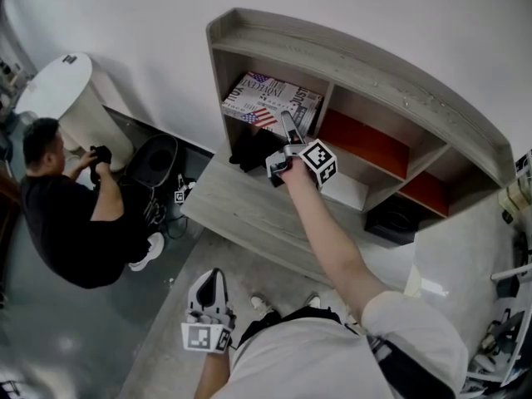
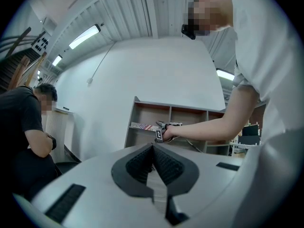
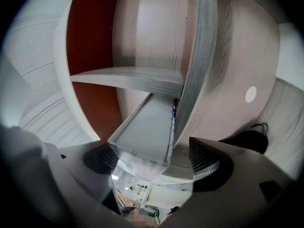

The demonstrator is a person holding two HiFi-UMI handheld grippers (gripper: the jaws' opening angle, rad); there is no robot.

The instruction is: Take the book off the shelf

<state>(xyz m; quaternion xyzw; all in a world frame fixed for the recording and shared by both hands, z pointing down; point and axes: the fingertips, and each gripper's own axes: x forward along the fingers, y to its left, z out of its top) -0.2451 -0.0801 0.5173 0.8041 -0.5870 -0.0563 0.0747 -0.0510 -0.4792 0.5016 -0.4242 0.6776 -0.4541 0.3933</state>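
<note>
Head view: we look down on a wooden shelf with open compartments, standing along the far side of a pale surface.
Task item: the book, flag-printed cover up, lies flat on a board in the shelf's left compartment.
On our right: the right tool reaches into that compartment; in the right gripper view its jaws stand wide apart, the book's near corner between them, no pad pressing on it.
On our left: the left tool hangs near our body, well apart from the shelf, jaws together on nothing.
Below that board: a black item we cannot identify.
Bystander: a person in black sits at the left.
</note>
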